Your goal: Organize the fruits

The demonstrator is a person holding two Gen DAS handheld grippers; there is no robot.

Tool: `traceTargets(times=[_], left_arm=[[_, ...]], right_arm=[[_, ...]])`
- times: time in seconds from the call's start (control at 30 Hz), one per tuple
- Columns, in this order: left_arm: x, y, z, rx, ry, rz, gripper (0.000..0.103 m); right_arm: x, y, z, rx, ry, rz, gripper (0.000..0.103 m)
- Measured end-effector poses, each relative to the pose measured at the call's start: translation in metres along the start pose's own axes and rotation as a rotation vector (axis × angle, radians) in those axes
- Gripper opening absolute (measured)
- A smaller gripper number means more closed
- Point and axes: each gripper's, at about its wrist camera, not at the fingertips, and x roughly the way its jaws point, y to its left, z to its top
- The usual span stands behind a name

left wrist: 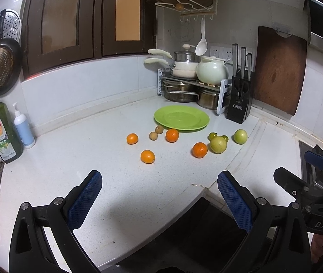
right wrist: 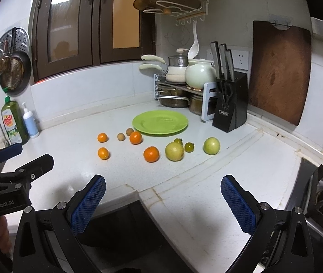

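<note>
Left claw (left wrist: pixel 159 195): spread wide, empty, above the near edge of the counter (left wrist: pixel 106 159).
Right claw (right wrist: pixel 163 196): also wide apart, holding nothing.
Green plate (right wrist: pixel 160 122): bare, at the back near the knife block (right wrist: pixel 229 104).
Oranges: four, scattered before the plate, the nearest (right wrist: pixel 151 154) beside a yellow-green guava (right wrist: pixel 174 151).
Second guava (right wrist: pixel 211 145): apart, to the right.
Small brown fruits (right wrist: pixel 121 137): two, left of the plate.

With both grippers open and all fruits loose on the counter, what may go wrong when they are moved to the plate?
1. The round oranges lie loose on the smooth counter; a nudge from an open finger could roll one away.
2. The small green tomatoes sit close beside the yellow-green fruit, so grasping one may push the others.
3. The green plate looks shallow; fruit placed near its rim might roll off.
</note>
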Motion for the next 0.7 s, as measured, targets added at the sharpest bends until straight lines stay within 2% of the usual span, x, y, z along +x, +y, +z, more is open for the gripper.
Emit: traceTargets(times=[0.23, 0.53, 0.7], left_arm=[[0.026, 0.012, 0.005, 0.0, 0.038, -0.012, 0.103], [0.076, 0.022, 0.019, 0.053, 0.029, 0.029, 0.103], [0.118, 0.027, 0.024, 0.076, 0.078, 0.008, 0.094]], right_arm=[[0.031, 0.01, 0.006, -0.013, 0.036, 0.031, 0.102], [0.091, 0.021, 0.019, -0.025, 0.092, 0.047, 0.102], [0.132, 0.026, 0.024, -0.02, 0.15, 0.052, 0.102]])
